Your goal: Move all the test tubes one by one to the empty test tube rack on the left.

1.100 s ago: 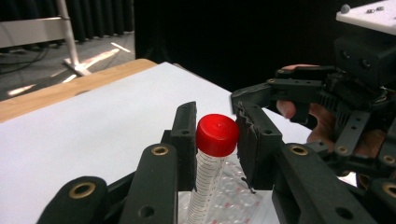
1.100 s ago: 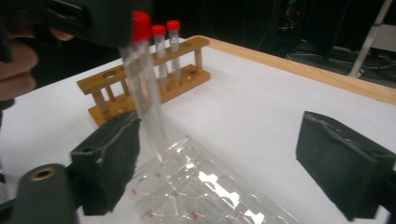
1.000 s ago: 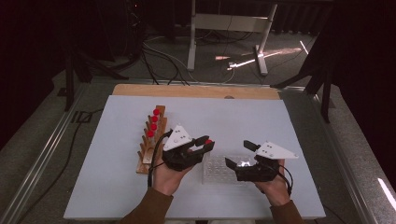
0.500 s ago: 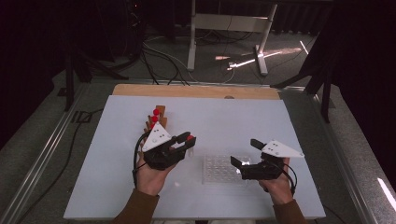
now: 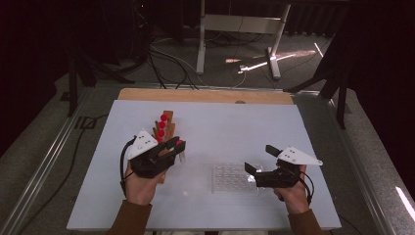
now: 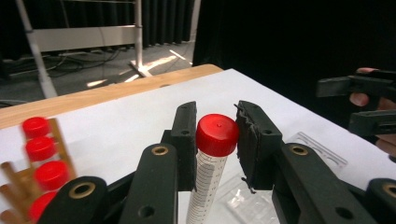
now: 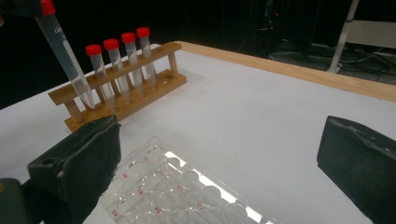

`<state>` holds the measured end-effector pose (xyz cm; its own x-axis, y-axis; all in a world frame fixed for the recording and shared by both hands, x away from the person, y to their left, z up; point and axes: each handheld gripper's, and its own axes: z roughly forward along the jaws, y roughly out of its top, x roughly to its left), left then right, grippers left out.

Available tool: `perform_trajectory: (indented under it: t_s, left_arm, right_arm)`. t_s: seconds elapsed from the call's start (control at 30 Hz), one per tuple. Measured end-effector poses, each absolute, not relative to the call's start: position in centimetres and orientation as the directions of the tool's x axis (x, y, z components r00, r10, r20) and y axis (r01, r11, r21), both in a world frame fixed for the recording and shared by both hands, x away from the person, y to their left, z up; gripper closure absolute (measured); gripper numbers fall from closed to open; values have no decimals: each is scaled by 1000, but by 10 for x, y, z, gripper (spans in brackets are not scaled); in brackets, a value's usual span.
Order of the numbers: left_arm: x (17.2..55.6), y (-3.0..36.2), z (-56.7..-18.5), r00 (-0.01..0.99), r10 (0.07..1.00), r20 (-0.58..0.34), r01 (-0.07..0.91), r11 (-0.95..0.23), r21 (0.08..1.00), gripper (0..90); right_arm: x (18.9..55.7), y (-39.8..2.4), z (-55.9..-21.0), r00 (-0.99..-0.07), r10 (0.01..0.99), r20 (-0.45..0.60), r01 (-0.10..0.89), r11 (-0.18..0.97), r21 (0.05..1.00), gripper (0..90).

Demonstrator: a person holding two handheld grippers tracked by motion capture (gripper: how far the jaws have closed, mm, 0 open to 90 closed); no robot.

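Tube (image 6: 211,158) clamped just under its red cap in our left gripper (image 6: 215,140), we are keeping it upright near the rack (image 5: 165,131) while our right gripper (image 5: 258,166) is gaping over the clear tray (image 5: 234,177).

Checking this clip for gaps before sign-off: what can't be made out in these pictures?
- Lower end of the held tube: left gripper view, cut off by the bottom edge between the left tongs.
- Print on that tube: right gripper view, too small and cut by the top edge.
- Near part of the clear well plate: right gripper view, hidden by the open right tongs and the bottom edge.
- Front of the wooden rack: high view, hidden by the left tongs.
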<state>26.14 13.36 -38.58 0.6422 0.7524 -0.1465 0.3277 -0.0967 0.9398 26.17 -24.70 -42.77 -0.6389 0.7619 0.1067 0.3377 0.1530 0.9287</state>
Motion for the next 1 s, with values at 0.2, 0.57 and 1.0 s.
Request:
perform_trajectory:
  t_s: [0.2,0.57,1.0]
  left_arm:
    - [260,148,-385,616,776,-139,326,-90,941,708]
    - [260,166,-385,561,818,-126,321,-75,944,708]
    - [263,181,-387,507,855,-108,311,-64,948,707]
  right_arm:
    - [261,-250,-426,-627,773,101,328,145,933,0]
    - [261,-254,-427,-620,778,102,329,139,934,0]
    - [261,-254,-428,-617,780,102,332,140,933,0]
